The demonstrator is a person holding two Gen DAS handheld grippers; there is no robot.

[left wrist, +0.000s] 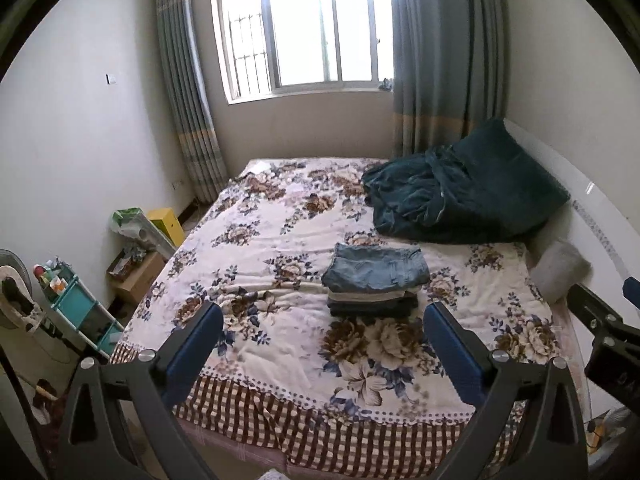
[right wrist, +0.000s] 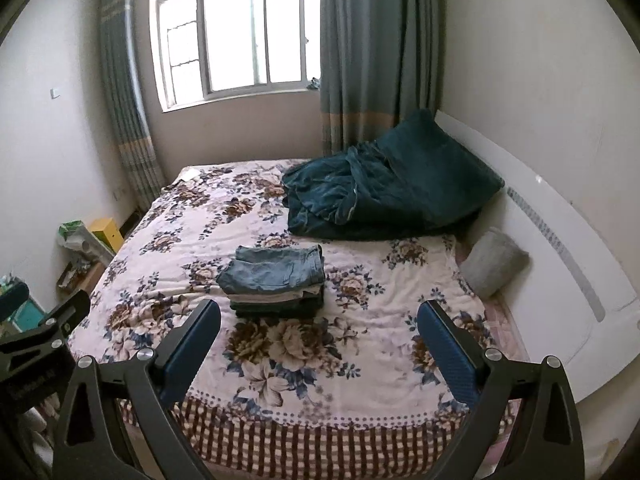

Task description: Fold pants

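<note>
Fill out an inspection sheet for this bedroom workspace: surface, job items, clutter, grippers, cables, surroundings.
Surface: bed with floral quilt, wrinkled, checked border at the near edge.
Job's things: stack of folded pants, light blue jeans on top, darker pairs beneath, resting mid-bed; no unfolded pants seen.
Clutter: teal blanket heaped at the far right corner; grey pillow by the white headboard.
Grippers: left gripper open, empty, held back from the stack; right gripper open, empty.
Cables: nothing seen.
Surroundings: window with blue-grey curtains; turquoise shelf rack, cardboard box and yellow box on the floor left of the bed.
</note>
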